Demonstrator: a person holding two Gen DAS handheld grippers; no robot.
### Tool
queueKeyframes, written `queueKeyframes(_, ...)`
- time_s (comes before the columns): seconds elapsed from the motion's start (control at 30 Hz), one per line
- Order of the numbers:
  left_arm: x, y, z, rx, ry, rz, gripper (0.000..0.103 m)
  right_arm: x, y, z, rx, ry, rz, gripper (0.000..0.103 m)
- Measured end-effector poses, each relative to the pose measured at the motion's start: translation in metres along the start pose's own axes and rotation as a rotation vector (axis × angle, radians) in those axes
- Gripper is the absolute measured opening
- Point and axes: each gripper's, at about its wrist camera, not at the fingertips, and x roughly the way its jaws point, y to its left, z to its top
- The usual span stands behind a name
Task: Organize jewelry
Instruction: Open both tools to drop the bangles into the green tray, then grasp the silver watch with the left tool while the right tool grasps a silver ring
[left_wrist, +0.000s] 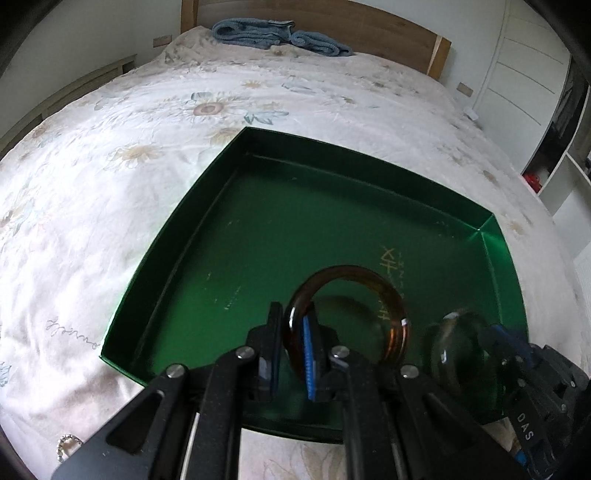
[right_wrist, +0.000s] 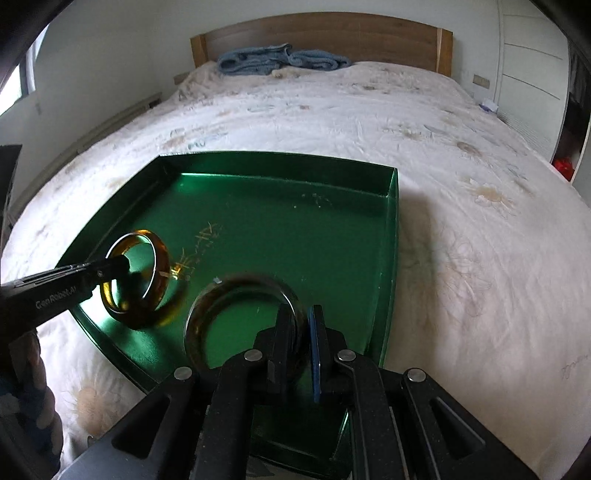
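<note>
A shallow green tray (left_wrist: 177, 229) lies on the bed; it also shows in the right wrist view (right_wrist: 391, 229). My left gripper (left_wrist: 295, 343) is shut on an amber bangle (left_wrist: 384, 288) and holds it upright over the tray's near part; the bangle also shows in the right wrist view (right_wrist: 162, 258), with the left gripper (right_wrist: 122, 266) on it. My right gripper (right_wrist: 301, 332) is shut on a dark greenish bangle (right_wrist: 207, 306) just above the tray floor, right of the amber one. In the left wrist view this bangle (left_wrist: 454, 347) is blurred beside the right gripper (left_wrist: 495, 350).
The bed has a white floral cover (left_wrist: 147, 147). A small sparkly ring-like piece (left_wrist: 68, 445) lies on the cover, left of the tray's near corner. Blue folded towels (left_wrist: 273, 35) lie by the wooden headboard (right_wrist: 332, 33). White cabinets (left_wrist: 528, 74) stand to the right.
</note>
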Motion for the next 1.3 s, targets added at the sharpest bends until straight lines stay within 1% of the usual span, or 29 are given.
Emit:
queueKeyframes(0.07,0.000,0.000,0.002,0.005,0.000,0.021,0.012,0.000,0.001,0.000,0.000,0.005,0.006,0.015)
queueKeyframes(0.13,-0.002,0.004,0.003,-0.008,0.006,0.006,0.013,-0.004,0.003,0.000,0.003,0.007,0.021,0.023)
queueKeyframes(0.17,-0.003,0.006,0.003,-0.015,0.008,0.002,0.017,-0.008,0.003,0.000,0.004,-0.004,0.023,0.040)
queueKeyframes(0.2,-0.006,0.009,0.003,-0.020,0.005,0.003,0.019,-0.013,0.003,0.000,0.003,-0.016,0.021,0.052)
queueKeyframes(0.23,-0.012,0.011,0.002,-0.021,-0.005,0.000,0.023,-0.021,0.003,0.000,0.005,-0.036,0.025,0.054)
queueKeyframes(0.33,-0.032,0.013,-0.003,-0.011,-0.054,-0.011,0.028,-0.042,0.000,0.000,0.014,-0.073,0.015,0.054)
queueKeyframes(0.47,-0.072,0.016,-0.013,0.015,-0.130,-0.025,0.036,-0.073,-0.004,-0.002,0.030,-0.116,0.009,0.056)
queueKeyframes(0.6,-0.111,0.019,-0.027,0.051,-0.209,-0.038,0.036,-0.104,-0.001,-0.008,0.032,-0.151,-0.004,0.058)
queueKeyframes(0.73,-0.150,0.030,-0.043,0.074,-0.280,-0.047,0.036,-0.137,0.011,-0.021,0.010,-0.184,0.007,0.059)
queueKeyframes(0.87,-0.182,0.040,-0.062,0.089,-0.315,-0.051,0.036,-0.168,0.028,-0.036,-0.028,-0.209,0.029,0.059)
queueKeyframes(0.97,-0.200,0.044,-0.076,0.124,-0.316,-0.043,0.036,-0.195,0.043,-0.051,-0.069,-0.234,0.032,0.059)
queueKeyframes(1.07,-0.216,0.051,-0.093,0.148,-0.317,-0.043,0.036,-0.217,0.051,-0.062,-0.080,-0.251,0.043,0.059)
queueKeyframes(1.2,-0.240,0.069,-0.110,0.138,-0.327,-0.040,0.036,-0.246,0.056,-0.077,-0.077,-0.277,0.054,0.059)
queueKeyframes(1.3,-0.258,0.093,-0.124,0.121,-0.336,-0.033,0.039,-0.264,0.058,-0.088,-0.083,-0.298,0.053,0.059)
